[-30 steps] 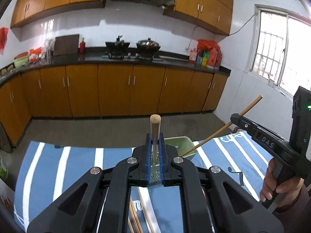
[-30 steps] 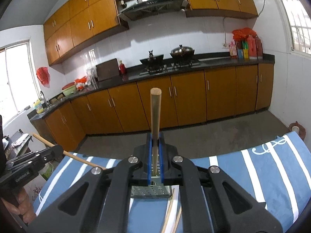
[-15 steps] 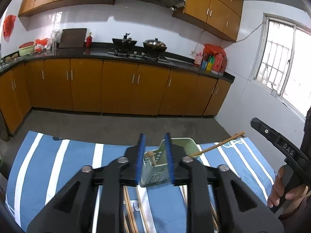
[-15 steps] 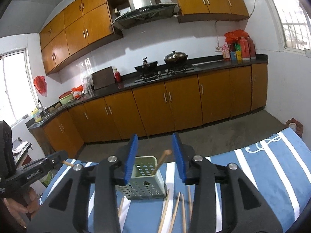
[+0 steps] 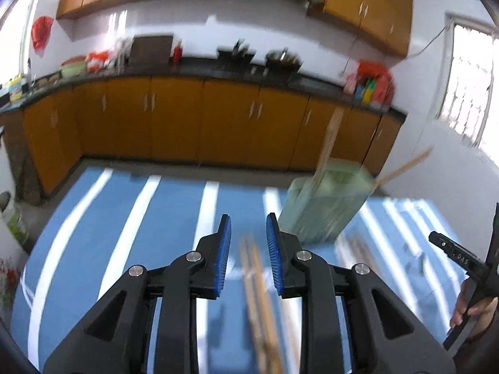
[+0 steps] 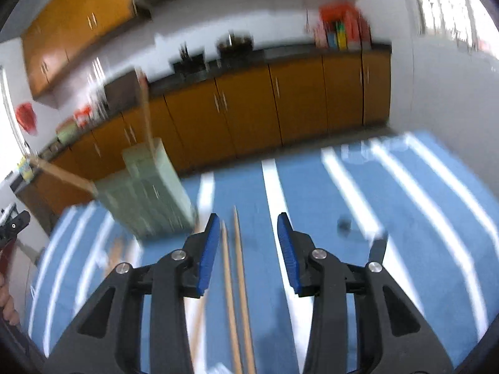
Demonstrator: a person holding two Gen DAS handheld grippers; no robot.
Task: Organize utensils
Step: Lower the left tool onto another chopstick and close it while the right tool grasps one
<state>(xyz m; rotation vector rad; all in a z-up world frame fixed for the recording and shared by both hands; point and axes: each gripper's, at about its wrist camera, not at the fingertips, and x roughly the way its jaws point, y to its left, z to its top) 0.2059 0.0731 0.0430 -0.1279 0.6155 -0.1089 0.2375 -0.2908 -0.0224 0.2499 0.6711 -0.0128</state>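
Chopsticks [image 6: 237, 268] are seen lengthwise between the closing, still-parted, empty right gripper [image 6: 246, 243]; the left gripper [image 5: 246, 243], parted, likewise straddles a pair [image 5: 255, 286].

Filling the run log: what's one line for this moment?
left gripper: open, empty | right gripper: closing, empty | pale green perforated plastic holder: two wooden chopsticks inside

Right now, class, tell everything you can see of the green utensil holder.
The green utensil holder is a pale green, plastic-looking box, blurred here. It stands upright on the blue striped cloth, its top open. Two wooden chopsticks lean out of it at different angles. No gripper touches it.
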